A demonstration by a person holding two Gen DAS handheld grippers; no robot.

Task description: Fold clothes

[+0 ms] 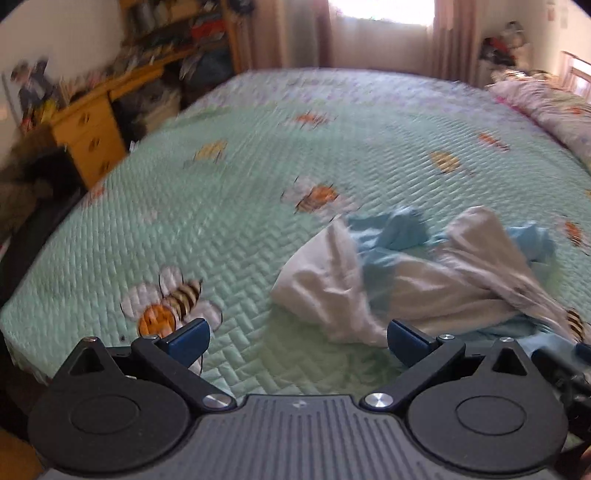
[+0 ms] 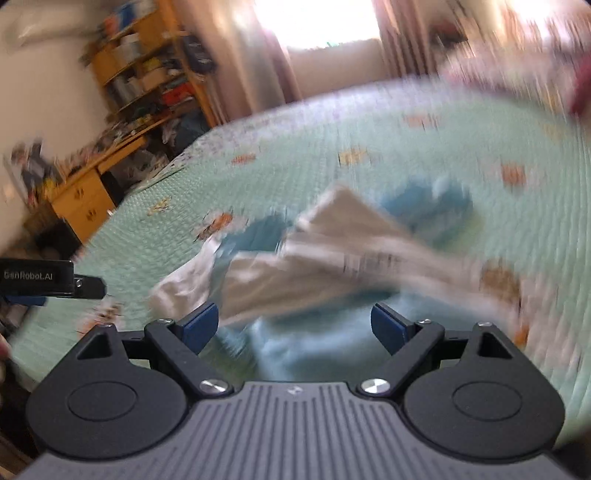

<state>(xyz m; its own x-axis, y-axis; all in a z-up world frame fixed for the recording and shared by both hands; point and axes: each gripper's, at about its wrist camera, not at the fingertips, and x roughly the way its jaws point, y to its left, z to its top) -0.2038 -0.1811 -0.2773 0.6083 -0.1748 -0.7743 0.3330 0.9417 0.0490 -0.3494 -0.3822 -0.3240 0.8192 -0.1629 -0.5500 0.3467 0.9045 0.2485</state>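
With jaws spread wide and gripping nothing, the left gripper [image 1: 298, 341] and right gripper [image 2: 294, 325] are approaching the crumpled white-and-blue garment [image 1: 417, 280] on the quilted bedspread [image 1: 221, 221]; the next move is probably grasping an edge and spreading it flat.

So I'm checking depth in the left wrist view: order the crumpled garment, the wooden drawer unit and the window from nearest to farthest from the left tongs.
1. The crumpled garment, white and blue, lies on the bed just ahead and right of the open left tongs.
2. The wooden drawer unit, off the bed's left edge.
3. The window, behind the bed's far end.
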